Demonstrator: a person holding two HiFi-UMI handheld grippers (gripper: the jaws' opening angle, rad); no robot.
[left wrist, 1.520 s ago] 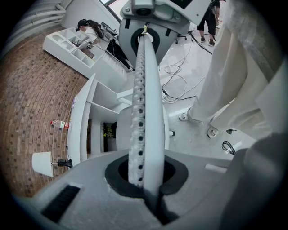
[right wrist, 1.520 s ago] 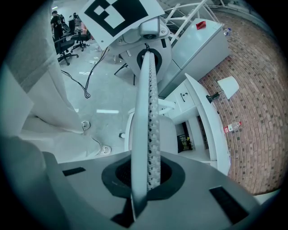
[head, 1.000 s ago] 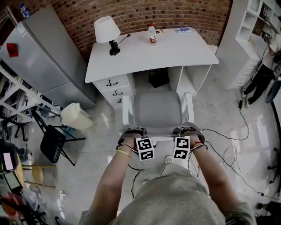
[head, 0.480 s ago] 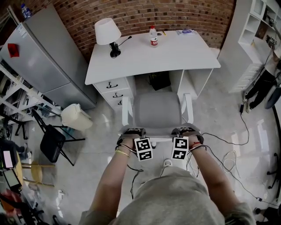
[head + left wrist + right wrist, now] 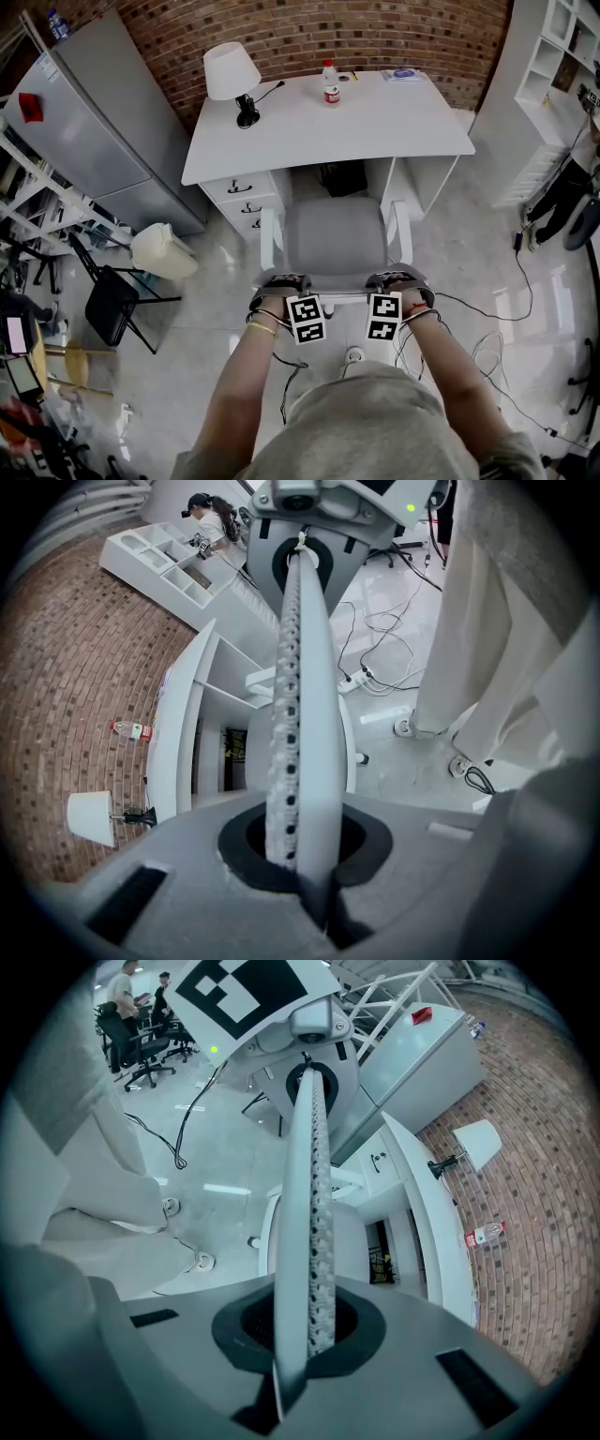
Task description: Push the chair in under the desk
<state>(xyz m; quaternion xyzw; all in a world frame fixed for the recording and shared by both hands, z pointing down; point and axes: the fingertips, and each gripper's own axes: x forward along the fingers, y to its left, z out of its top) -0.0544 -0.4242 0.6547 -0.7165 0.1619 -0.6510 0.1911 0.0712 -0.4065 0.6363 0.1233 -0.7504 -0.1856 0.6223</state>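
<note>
A grey-seated office chair point(image 5: 335, 234) with white armrests stands facing the white desk point(image 5: 375, 122), its seat front at the knee opening. My left gripper point(image 5: 281, 281) and right gripper point(image 5: 398, 279) sit side by side on the top edge of the backrest point(image 5: 337, 293). Both are shut on it. In the left gripper view the backrest point(image 5: 305, 696) runs edge-on out of my left gripper point(image 5: 300, 855). The right gripper view shows the same edge point(image 5: 309, 1194) clamped in my right gripper point(image 5: 300, 1335), with the desk point(image 5: 431, 1222) beyond.
A lamp point(image 5: 232, 73) and a bottle point(image 5: 330, 82) stand on the desk; a drawer unit point(image 5: 246, 192) is under its left side. A grey fridge point(image 5: 84, 122), a white bin point(image 5: 161, 248) and a black folding chair point(image 5: 112, 305) are to the left. Cables point(image 5: 487, 347) trail on the right.
The desk sits slightly nearer the chair in the head view, so the chair has crept a little forward. Both grips on the backrest are unchanged.
</note>
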